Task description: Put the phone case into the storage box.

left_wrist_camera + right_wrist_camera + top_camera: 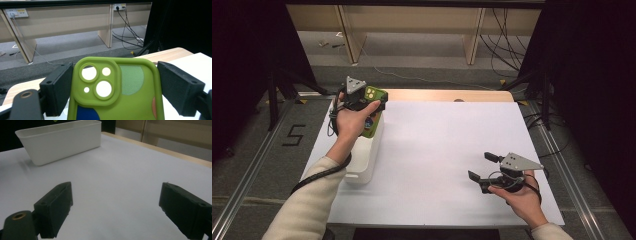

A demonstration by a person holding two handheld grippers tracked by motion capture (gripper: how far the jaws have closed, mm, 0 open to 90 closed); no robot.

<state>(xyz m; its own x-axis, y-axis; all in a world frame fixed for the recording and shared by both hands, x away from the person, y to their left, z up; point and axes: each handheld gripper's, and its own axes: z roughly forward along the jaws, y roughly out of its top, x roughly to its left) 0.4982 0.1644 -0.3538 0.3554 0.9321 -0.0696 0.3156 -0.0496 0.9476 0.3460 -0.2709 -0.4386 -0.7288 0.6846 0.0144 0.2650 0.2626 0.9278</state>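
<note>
**Green case clamped over the bin, right jaws wide**

Nearest the high camera, a cream sleeve (307, 205) enters at about 7 o'clock and runs up to the left hand (351, 120). That hand holds the left gripper (371, 107) at roughly 10 o'clock on the white table (437, 150). Its jaws are clamped on the two long edges of a green phone case (374, 117), which hangs above the far end of a white bin (364, 155). In the left gripper view the case (117, 95) stands upright between the black pads, touching both, its raised camera cutout toward the lens, with blue and orange patches lower down.

Across the bare middle of the table, at about 4 o'clock, the right hand (522, 197) holds the right gripper (481, 167) low over the surface, well apart from the bin. Its jaws stand wide apart with nothing between them. From the right gripper view the bin (60, 141) sits at 11 o'clock, beyond the open pads.
</note>
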